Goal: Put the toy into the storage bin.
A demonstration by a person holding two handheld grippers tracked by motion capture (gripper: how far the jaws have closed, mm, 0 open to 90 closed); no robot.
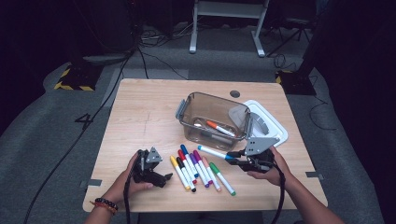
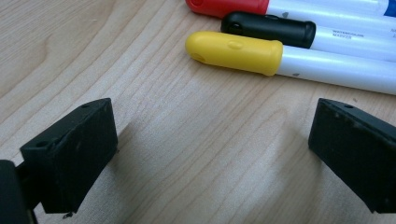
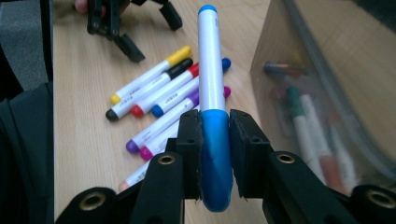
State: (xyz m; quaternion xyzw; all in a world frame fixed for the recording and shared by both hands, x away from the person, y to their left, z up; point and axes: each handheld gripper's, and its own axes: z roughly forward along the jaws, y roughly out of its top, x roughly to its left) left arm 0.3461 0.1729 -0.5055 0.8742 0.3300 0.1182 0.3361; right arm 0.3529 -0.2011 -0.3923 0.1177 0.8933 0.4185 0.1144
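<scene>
Markers being moved from the counter into the clear bin, judging by the layout. Partly done: an orange-capped marker already inside the bin, with at least two more visible through its wall from the right gripper view, blurred. Currently in hand: a light-blue marker, clamped at its cap between the fingers of the right gripper, barrel pointing away toward the far left, held just near of the bin and not yet over the rim. Left to do: carry that marker over the wall and release it, then clear the row lying on the counter between the two grippers, yellow marker, black marker, red marker, and beyond them blue, purple, pink, pale orange and green. Left gripper low over bare wood at the near left, fingers spread wide and gripping nothing, the yellow cap just beyond them. White lid lying right of the bin, still off. Most of the work ahead, by the count on the counter.
</scene>
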